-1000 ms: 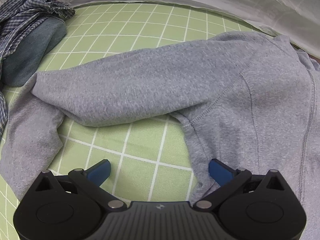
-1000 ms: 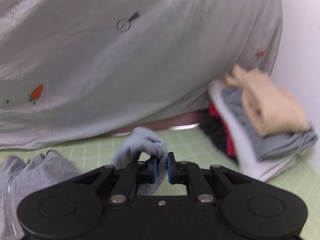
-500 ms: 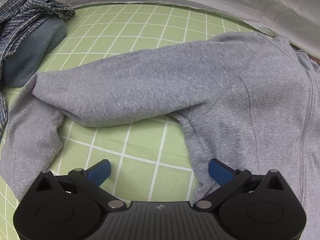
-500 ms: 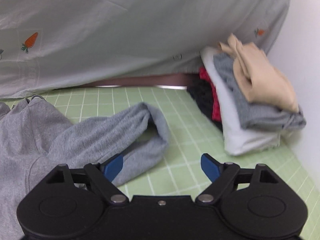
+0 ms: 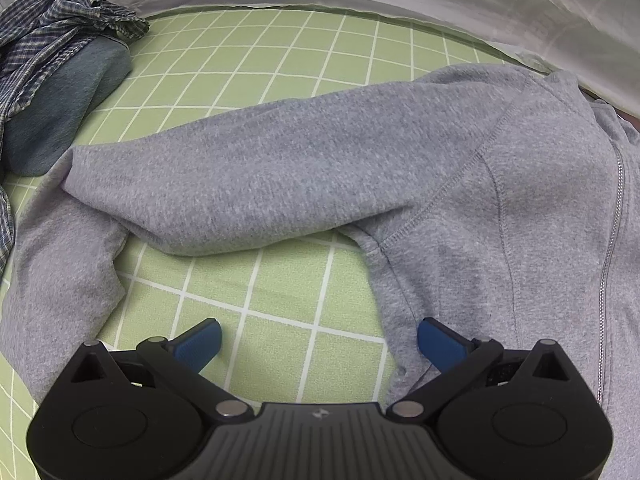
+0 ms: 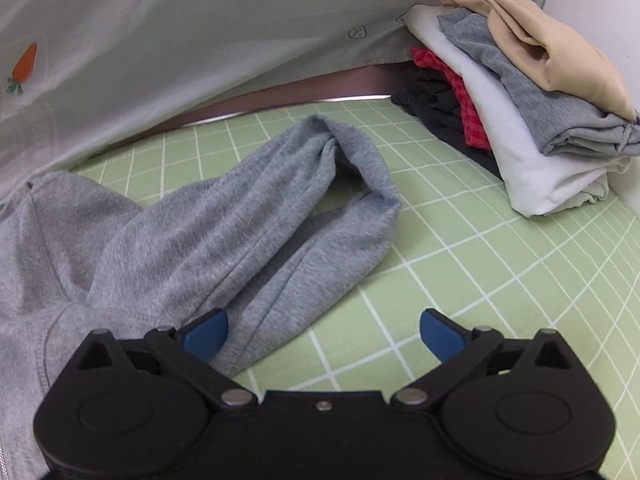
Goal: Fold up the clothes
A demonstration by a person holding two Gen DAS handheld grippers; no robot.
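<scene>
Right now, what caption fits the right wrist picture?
Open right hand-held gripper above a gray hoodie sleeve on the green checked sheet.

The grey hoodie (image 5: 280, 168) is soft, fuzzy fleece with a shiny metal zip (image 5: 614, 216). The green checked sheet (image 5: 280, 344) looks matt, slightly napped cloth. Both tongs (image 6: 324, 332) have matt black plastic bodies and ribbed blue pads (image 5: 198, 344).

The zip hoodie (image 5: 520, 200) lies mid-bed (image 5: 280, 60), folded clothes stack (image 6: 520, 100) at its right edge, crumpled shirt (image 5: 44, 40) at its left.
</scene>
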